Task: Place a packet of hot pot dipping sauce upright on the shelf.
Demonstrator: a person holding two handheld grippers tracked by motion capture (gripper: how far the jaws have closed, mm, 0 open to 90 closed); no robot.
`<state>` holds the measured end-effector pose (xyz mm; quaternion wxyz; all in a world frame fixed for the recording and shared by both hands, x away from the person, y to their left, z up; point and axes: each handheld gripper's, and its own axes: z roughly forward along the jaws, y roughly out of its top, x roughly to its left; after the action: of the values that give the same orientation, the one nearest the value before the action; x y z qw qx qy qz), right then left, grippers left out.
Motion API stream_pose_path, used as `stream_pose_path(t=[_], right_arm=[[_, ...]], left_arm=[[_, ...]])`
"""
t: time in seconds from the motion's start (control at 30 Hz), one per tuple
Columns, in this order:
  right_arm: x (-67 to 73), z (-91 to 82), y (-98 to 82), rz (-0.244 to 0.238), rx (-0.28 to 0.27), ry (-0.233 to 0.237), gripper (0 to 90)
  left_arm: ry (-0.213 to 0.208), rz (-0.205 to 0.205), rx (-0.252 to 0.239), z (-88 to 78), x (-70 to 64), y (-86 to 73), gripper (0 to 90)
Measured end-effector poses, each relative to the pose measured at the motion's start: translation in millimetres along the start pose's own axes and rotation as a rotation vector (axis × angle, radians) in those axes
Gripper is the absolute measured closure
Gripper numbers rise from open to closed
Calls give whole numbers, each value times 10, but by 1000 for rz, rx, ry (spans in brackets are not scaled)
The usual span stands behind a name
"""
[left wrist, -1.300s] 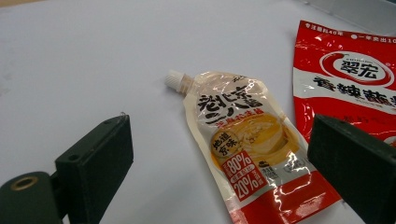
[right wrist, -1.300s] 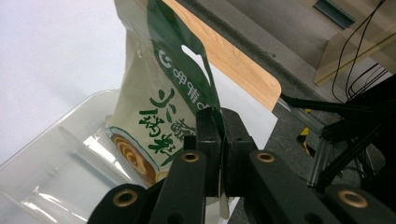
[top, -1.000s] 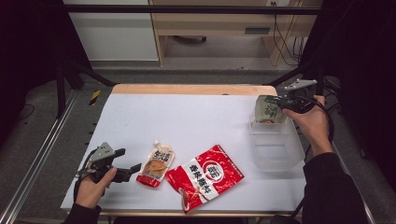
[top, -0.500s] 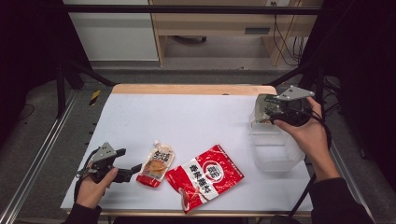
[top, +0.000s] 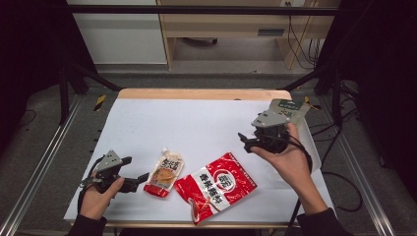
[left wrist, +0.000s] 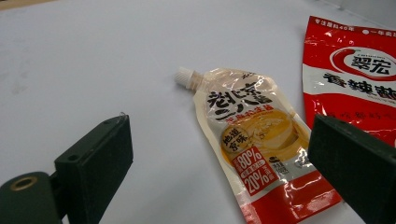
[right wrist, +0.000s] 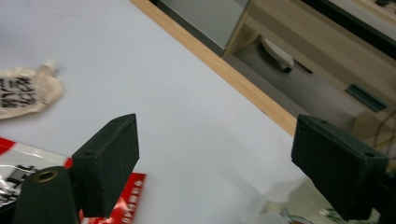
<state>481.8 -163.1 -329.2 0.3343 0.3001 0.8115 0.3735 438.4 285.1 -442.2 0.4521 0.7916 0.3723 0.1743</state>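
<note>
A dim room with a grey floor (top: pixel 44 147) and pale wooden furniture (top: pixel 231 29) at the back surrounds the desk (top: pixel 196 118), whose white top has a wooden far edge. A red packet (top: pixel 216 186) lies near the front, a clear sauce pouch (top: pixel 164 172) just beside it. The left hand-held gripper (top: pixel 140 180) stands wide, empty, near the pouch. The right hand-held gripper (top: pixel 244 142), its jaws having just been opening, is wide and empty above the desk, a green-labelled pouch (top: pixel 289 109) behind it.
</note>
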Motion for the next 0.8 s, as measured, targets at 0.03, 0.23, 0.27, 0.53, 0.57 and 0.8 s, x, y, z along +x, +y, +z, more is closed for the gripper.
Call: stream_pose_path(t=[0.03,0.23,0.27,0.53,0.57,0.8], right_arm=[[55,27,17,1,0,11,154],[298,202,100,8,5,69,150],[386,284,129,7,11,83,152],[707,542,252,18,38,159,218],[707,542,252,18,38,159,218],[979,742,367,-3,64,228,238]], left_arm=[[-1,3,4,-2,2,0,68],[3,15,17,-15,-8,1,73],[4,19,20,-19,-10,3,75],[4,34,45,-33,-17,4,77],[4,34,45,-33,-17,4,78],[2,57,56,-47,-33,-2,82]])
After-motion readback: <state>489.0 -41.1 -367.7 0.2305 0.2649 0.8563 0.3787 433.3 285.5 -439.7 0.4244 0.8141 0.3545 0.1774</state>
